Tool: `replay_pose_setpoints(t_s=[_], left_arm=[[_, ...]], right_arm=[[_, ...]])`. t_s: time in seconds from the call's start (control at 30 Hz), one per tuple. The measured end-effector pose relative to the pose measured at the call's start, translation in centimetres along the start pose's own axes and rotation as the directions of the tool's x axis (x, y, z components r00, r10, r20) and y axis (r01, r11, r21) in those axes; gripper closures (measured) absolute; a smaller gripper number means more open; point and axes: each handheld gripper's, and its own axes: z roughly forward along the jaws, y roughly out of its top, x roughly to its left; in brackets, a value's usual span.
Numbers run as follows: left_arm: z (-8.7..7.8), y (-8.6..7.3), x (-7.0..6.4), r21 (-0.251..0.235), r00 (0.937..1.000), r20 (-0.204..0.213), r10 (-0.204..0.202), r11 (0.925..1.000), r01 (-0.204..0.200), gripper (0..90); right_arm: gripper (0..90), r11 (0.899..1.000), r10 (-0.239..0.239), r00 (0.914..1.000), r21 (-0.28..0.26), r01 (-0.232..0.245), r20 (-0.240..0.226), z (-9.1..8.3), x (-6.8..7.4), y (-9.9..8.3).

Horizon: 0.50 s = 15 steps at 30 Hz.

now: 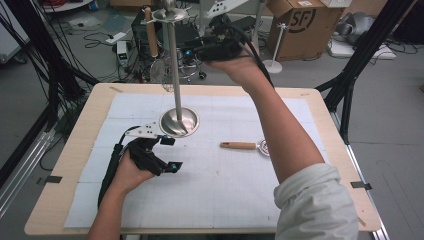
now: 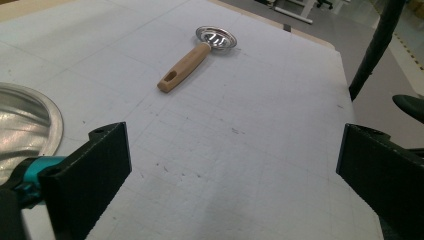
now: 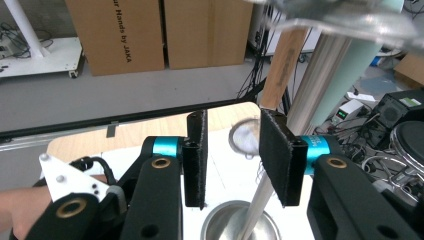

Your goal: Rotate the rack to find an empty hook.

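The right gripper was raised beside the stand, jaws parted, near a hanging strainer whose bowl was blurred. The left gripper was rested on the mat, jaws spread wide. A second strainer was lain apart, its bowl partly hidden by the forearm.

The left claw is spread wide, low over the white mat on the table. Ahead lies a strainer with a wooden handle, bowl pointing away. A metal dish sits at the left edge.

Two strainers (one hanging), one stand, two cardboard boxes
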Motion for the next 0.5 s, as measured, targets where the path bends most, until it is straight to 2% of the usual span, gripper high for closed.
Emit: replay_pose_setpoints(t_s=[0.13, 0.2, 0.5], left_arm=[[0.1, 0.0, 0.0, 0.005, 1.0000, 0.002, -0.001, 1.0000, 0.001, 1.6], [0.1, 0.0, 0.0, 0.007, 1.0000, 0.000, 0.002, 1.0000, -0.002, 1.6], [0.2, -0.1, 0.0, 0.013, 1.0000, 0.001, 0.006, 0.9999, -0.006, 1.6]], right_arm=[[62.1, 1.000, 0.010, 0.9999, -0.006, -0.010, -0.010, -0.3, 0.0, -1.4], [61.4, 0.999, 0.032, 0.9993, -0.013, -0.032, -0.018, -0.4, -0.1, -2.1], [58.6, 0.999, 0.045, 0.9980, -0.030, -0.046, -0.045, -1.7, 0.5, -6.2]])
